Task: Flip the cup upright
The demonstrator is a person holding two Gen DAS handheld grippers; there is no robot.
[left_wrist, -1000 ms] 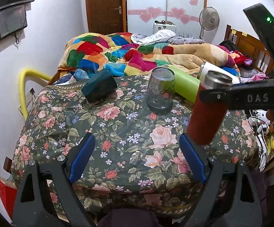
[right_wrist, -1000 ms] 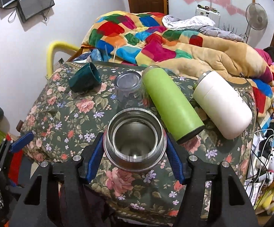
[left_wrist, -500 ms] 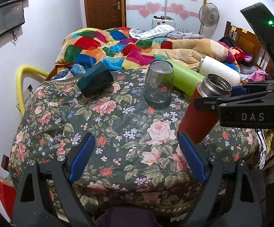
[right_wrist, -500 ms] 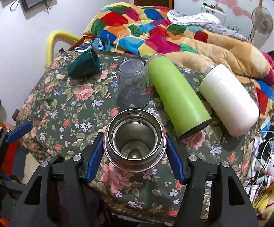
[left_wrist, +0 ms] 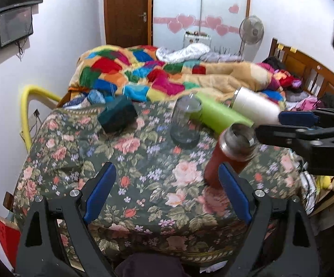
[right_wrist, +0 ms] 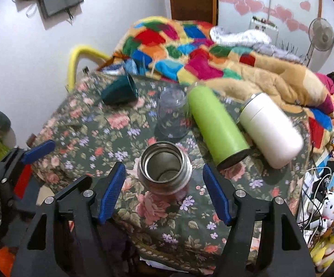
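Observation:
The red steel-rimmed cup (right_wrist: 165, 169) stands upright, mouth up, on the floral table (right_wrist: 93, 136); it also shows in the left wrist view (left_wrist: 230, 155). My right gripper (right_wrist: 164, 192) is open, its blue pads apart on either side of the cup and clear of it. My left gripper (left_wrist: 167, 192) is open and empty above the table's front edge, left of the cup. The right gripper's body (left_wrist: 305, 136) shows at the right of the left wrist view.
A clear glass (right_wrist: 172, 115) stands mouth down behind the cup. A green bottle (right_wrist: 216, 125), a white bottle (right_wrist: 270, 129) and a dark teal cup (right_wrist: 119, 91) lie on their sides. A bed with a patchwork quilt (right_wrist: 190, 53) lies behind the table.
The right gripper has opened and let go of the red cup, which now stands on the table. The gripper has drawn back a little. The left gripper has risen slightly.

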